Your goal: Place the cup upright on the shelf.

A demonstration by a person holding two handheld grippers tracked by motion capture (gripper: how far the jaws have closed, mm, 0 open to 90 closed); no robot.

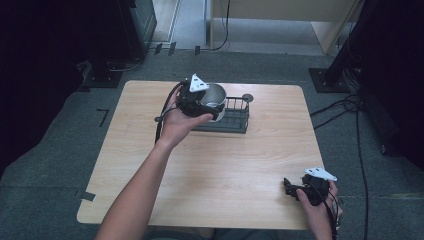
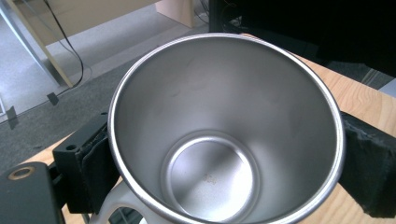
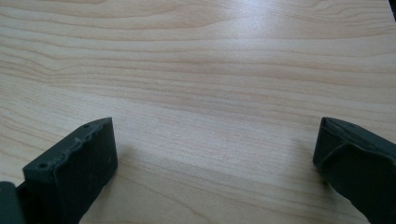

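**Steel cup held over the rack**

The left tool (image 1: 200, 102) is clamped on a steel cup (image 2: 224, 135), one pad on each side of its wall, held at the near-left end of the black wire rack (image 1: 232, 120) at the desk's (image 1: 215, 165) far side. The right tool (image 1: 295, 189) rests near the desk's near-right corner, jaws wide apart, nothing between them.

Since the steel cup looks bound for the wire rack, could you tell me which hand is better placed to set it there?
Left. Its hand-held gripper already clamps the steel cup beside the wire rack; the right hand-held gripper sits open, far off at the table's near edge.
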